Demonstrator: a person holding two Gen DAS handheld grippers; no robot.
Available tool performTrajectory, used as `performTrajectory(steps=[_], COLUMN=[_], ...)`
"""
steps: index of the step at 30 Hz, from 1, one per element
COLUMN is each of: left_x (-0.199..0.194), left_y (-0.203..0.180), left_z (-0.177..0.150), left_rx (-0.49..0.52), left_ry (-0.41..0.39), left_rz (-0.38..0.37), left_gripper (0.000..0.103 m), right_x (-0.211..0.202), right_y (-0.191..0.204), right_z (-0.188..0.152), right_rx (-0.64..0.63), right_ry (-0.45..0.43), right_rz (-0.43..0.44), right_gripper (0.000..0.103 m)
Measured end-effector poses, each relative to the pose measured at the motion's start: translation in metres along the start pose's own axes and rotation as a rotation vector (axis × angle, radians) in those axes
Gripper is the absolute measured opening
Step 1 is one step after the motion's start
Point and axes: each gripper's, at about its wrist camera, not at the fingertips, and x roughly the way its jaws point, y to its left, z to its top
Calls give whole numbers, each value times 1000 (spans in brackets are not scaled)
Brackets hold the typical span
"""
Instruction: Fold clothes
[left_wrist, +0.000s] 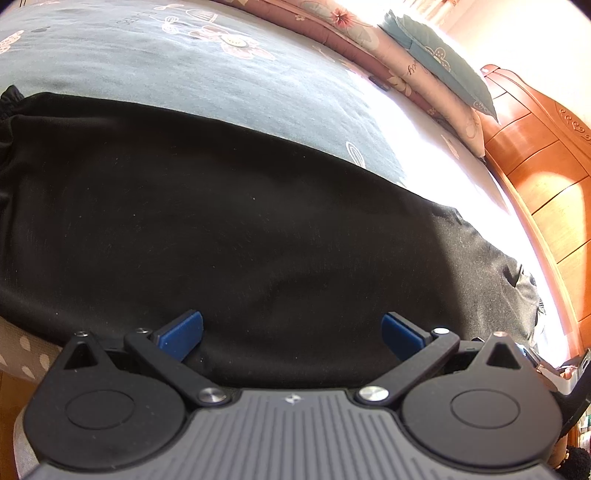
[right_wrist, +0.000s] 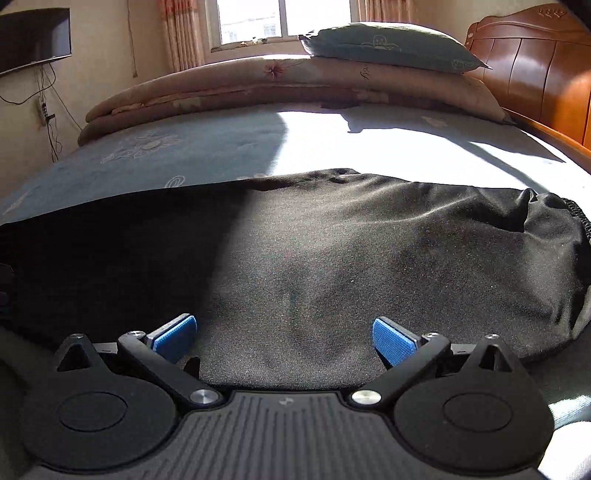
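A big bed with a blue-grey flowered sheet fills the room, and bright sun falls across it. A brown wooden headboard stands at one end. A folded pink quilt lies along the far side, with a green pillow on top. A window is behind them, and a dark screen hangs on the wall. The black clothing lies flat across the near part of the bed, its stretchy gathered band at one end. The left gripper is open wide, holding nothing, low over the black cloth. The right gripper is wide open too, also empty, just above the cloth's near edge.
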Motion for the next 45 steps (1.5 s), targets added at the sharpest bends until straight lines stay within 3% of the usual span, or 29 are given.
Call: performTrajectory(steps=[4,8,12,15,18,22,26,29,37,45], left_x=[1,-4,-42,-83,-117,-138,-127,-111,-72,-63], left_y=[-4,-2,9,43,92,159,206,222,236,235], left_z=[1,12,29,40,38,18,-7,-17,-7,8], left_rx=[42,11,20,-77,-243,-482,-687,-748,-797,-757], left_ry=[13,43,-77,-217,-346,-432,-444,-429,-347,-305], left_rz=[9,10,34,0,-22,-102,-180,-228,-238,-231], left_gripper=[102,102,102,102,102,102,102,102,102,102], right_x=[0,0,-1,-2,-2,0,1,2,5,7], right_y=[6,9,10,10,11,12,13,13,15,17], right_z=[-3,-5,-7,-8,-8,-7,-5,-2,3,6], right_rx=[-50,-61,-63,-63,-65,-66,-64,-60,-54,-45], right_ry=[10,14,5,1,4,7,15,30,63,80], right_rz=[-21,-34,-45,-47,-52,-55,-64,-69,-86,-106], right_gripper=[103,103,103,103,103,103,103,103,103,103])
